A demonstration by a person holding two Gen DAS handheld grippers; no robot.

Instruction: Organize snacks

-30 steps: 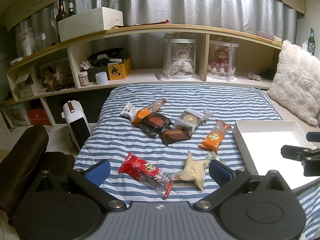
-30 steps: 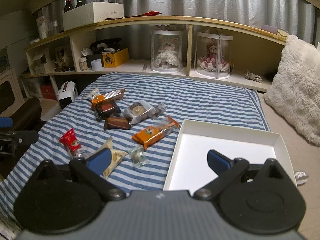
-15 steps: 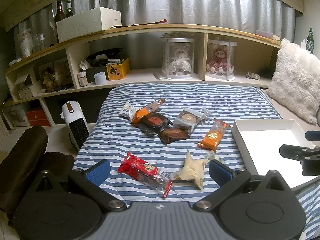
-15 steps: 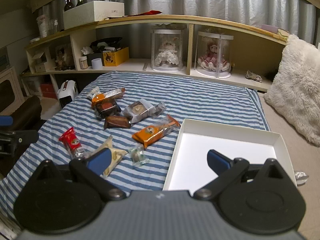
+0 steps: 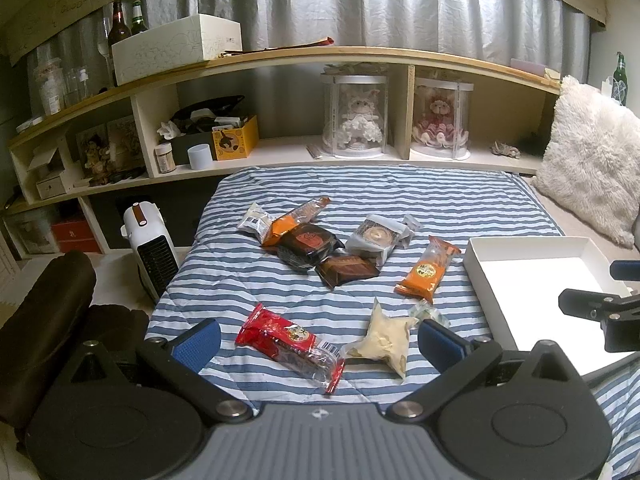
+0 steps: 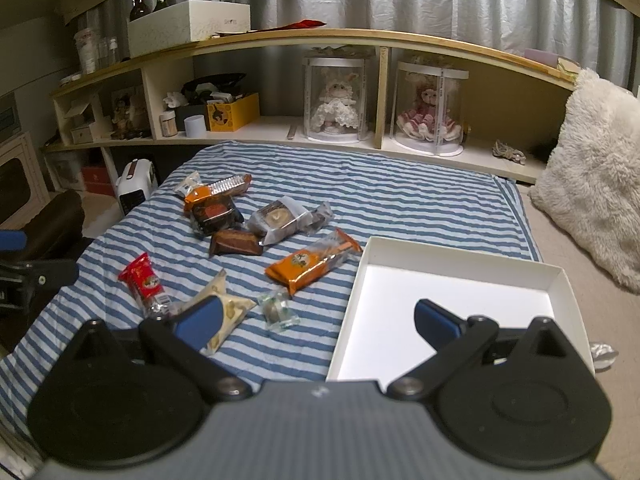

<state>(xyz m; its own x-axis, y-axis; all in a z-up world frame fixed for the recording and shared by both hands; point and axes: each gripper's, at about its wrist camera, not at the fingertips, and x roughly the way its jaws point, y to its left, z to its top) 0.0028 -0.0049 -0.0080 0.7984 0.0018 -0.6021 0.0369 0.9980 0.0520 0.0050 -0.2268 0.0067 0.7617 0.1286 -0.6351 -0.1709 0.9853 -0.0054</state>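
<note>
Your left tongs (image 5: 318,338) are spread wide and hold nothing; they hover over the near edge of the striped bed (image 5: 400,196), above the red pack (image 5: 288,340) and the cream pouch (image 5: 384,338), which lie just beside each other. Your right tongs (image 6: 318,318) are likewise spread and empty, with one blue pad over the cream pouch (image 6: 228,312) and the other over the white tray (image 6: 460,280). The tray lies on the right side of the bed with nothing in it. All snacks lie on the bed to the left of the tray. The orange pack (image 6: 312,266) lies nearest, its clear end close to the tray's far left corner. A small clear-wrapped sweet (image 6: 278,310) lies just in front of it. Farther back, a grey-wrapped pastry (image 6: 280,218), a brown bar (image 6: 234,242), a black pack (image 6: 214,212), a second orange pack (image 6: 216,190) and a small white pack (image 6: 188,184) lie in a loose cluster, several of them touching or overlapping. The red pack (image 6: 142,284) lies apart at the left, near the edge of the bed.
</note>
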